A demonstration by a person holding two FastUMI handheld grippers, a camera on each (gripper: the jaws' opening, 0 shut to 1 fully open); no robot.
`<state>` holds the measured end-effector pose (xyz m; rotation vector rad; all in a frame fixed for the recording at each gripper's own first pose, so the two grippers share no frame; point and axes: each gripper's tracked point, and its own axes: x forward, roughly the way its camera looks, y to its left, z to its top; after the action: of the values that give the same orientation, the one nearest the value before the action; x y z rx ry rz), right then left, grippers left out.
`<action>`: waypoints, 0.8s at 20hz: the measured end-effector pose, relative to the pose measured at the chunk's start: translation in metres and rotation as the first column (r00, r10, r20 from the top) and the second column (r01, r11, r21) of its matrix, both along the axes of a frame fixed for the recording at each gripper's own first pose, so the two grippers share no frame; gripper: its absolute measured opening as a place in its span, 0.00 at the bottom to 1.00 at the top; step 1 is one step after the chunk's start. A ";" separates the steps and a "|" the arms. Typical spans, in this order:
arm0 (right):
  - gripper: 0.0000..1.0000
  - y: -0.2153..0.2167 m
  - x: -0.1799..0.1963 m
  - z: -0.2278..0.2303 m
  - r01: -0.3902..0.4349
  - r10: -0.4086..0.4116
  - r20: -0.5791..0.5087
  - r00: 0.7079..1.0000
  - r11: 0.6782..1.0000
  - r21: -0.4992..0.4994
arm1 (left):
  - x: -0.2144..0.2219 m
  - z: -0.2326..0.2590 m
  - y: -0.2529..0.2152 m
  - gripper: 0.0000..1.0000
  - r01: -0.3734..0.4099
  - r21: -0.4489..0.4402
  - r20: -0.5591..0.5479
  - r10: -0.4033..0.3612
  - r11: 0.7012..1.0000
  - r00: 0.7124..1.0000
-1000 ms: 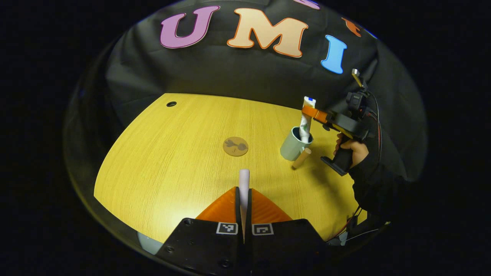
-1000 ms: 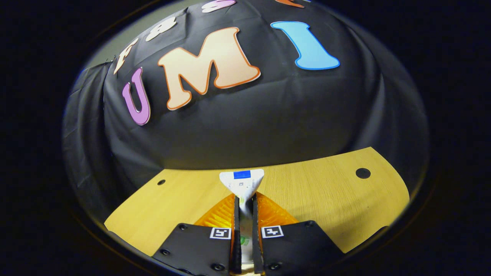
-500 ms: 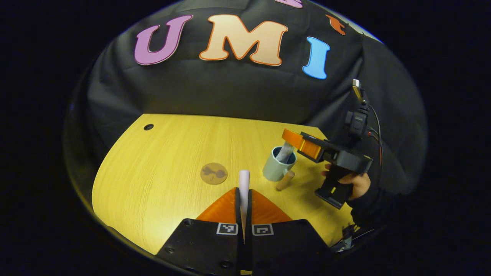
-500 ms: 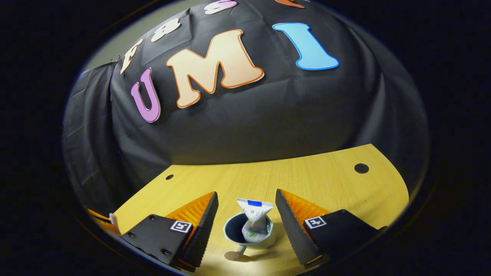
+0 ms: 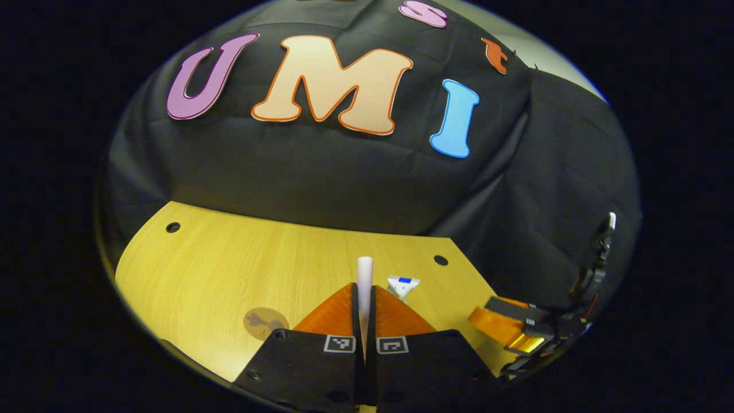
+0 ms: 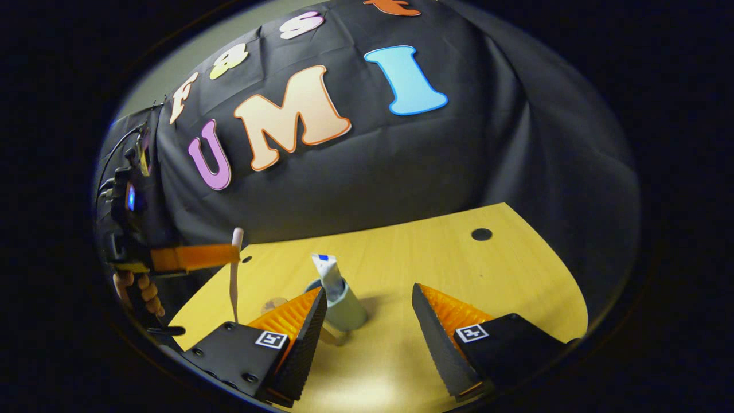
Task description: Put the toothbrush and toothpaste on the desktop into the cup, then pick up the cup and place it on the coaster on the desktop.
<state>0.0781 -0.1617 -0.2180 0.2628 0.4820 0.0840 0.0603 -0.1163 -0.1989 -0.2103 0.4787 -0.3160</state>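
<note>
Left gripper view: left gripper [image 5: 364,298] pinches the toothbrush [image 5: 364,275], now raised toward the toothpaste [image 5: 402,285]; coaster [image 5: 265,322] bare.
Right gripper view: right gripper [image 6: 367,321] has let go and backed off, jaws wide; toothpaste stands in the cup [image 6: 347,310]. Toothbrush goes next.

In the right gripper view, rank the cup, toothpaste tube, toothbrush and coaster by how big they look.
1. Toothbrush: longest, though thin and nearer the camera.
2. Cup, partly hidden.
3. Toothpaste tube: close to the cup, so unsure.
4. Coaster: a sliver shows.
</note>
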 end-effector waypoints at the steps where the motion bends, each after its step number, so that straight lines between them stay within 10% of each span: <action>1: 0.91 -0.009 -0.009 -0.003 0.011 -0.011 -0.016 1.000 1.000 -0.004 | 0.009 -0.001 -0.006 0.00 -0.006 -0.014 0.013 0.006 1.000 1.000; 16: 0.91 -0.045 -0.058 -0.015 0.078 -0.077 -0.104 0.992 0.997 0.004 | 0.084 -0.033 -0.042 0.00 -0.095 -0.062 0.097 0.101 0.994 0.990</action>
<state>0.0196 -0.2065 -0.2332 0.2947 0.5743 -0.0031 0.1440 -0.1583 -0.2322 -0.2713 0.3590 -0.2433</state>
